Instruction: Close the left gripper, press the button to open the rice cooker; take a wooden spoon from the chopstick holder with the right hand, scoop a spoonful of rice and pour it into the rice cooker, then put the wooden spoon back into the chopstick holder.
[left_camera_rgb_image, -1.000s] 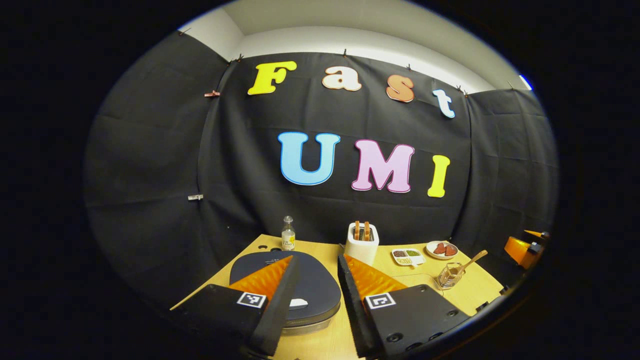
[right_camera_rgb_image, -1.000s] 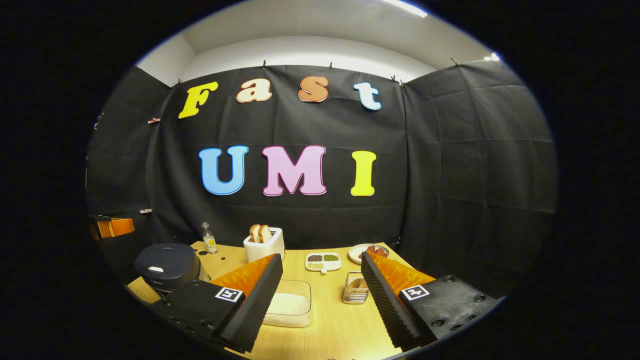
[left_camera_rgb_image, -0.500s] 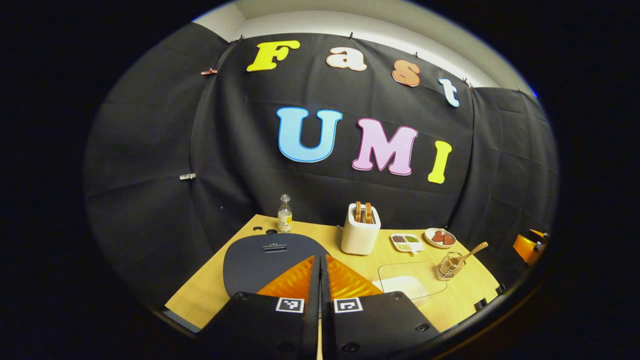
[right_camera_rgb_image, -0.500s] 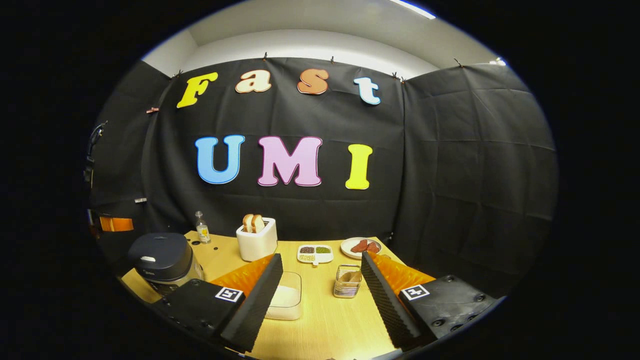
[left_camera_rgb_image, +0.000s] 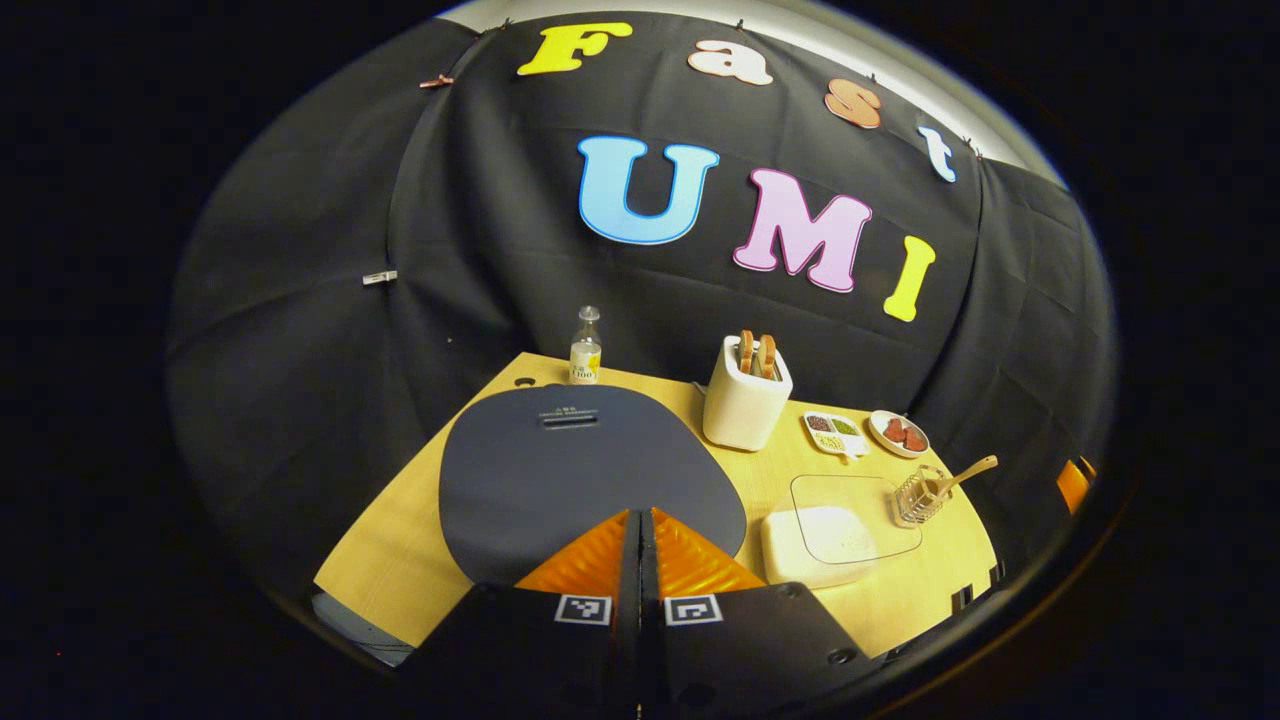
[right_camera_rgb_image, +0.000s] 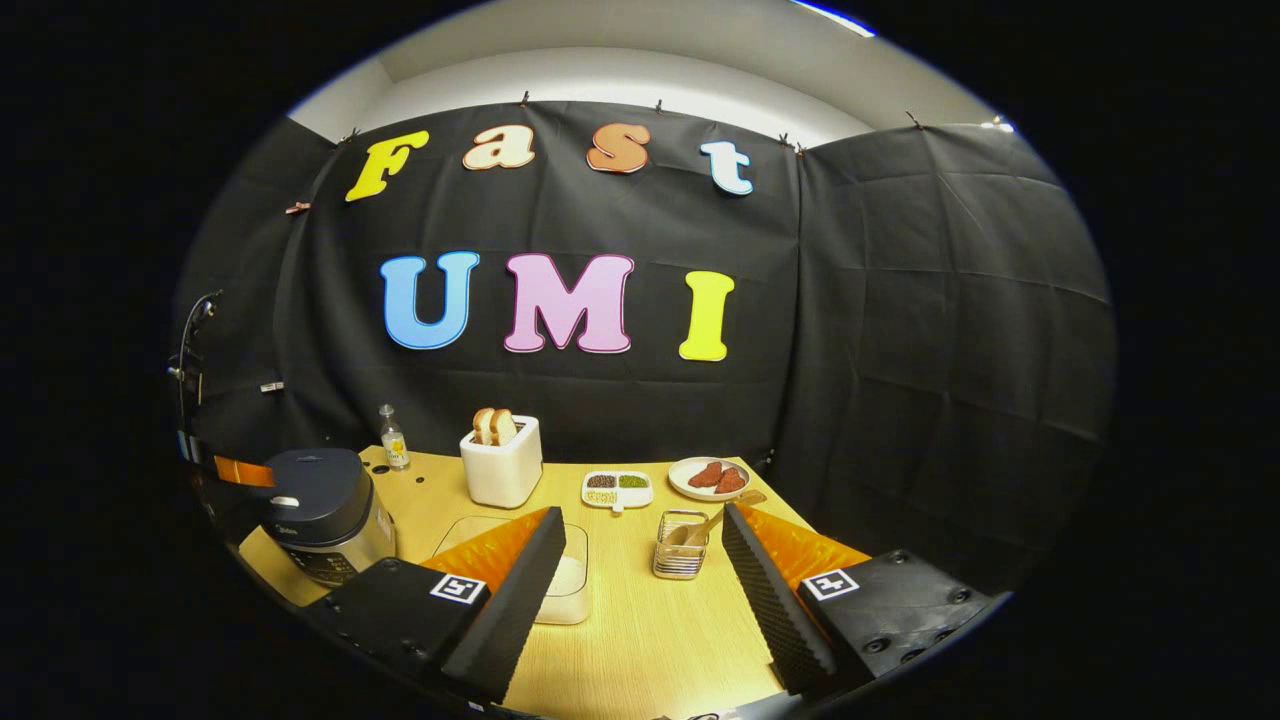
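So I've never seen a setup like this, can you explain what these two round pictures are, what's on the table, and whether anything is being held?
Each picture comes from a camera riding on hand-held tongs that a person carries, one in each hand; there is no robot arm.

In the left gripper view, the left tongs are shut with nothing between them, just above the dark lid of the rice cooker, which is closed.

In the right gripper view, the right tongs are wide open and hold nothing, above the wooden table.

On the table are a clear box of rice, a wire holder with a wooden spoon standing in it, a toaster with bread, a small bottle, a divided dish of grains and a plate of reddish food.
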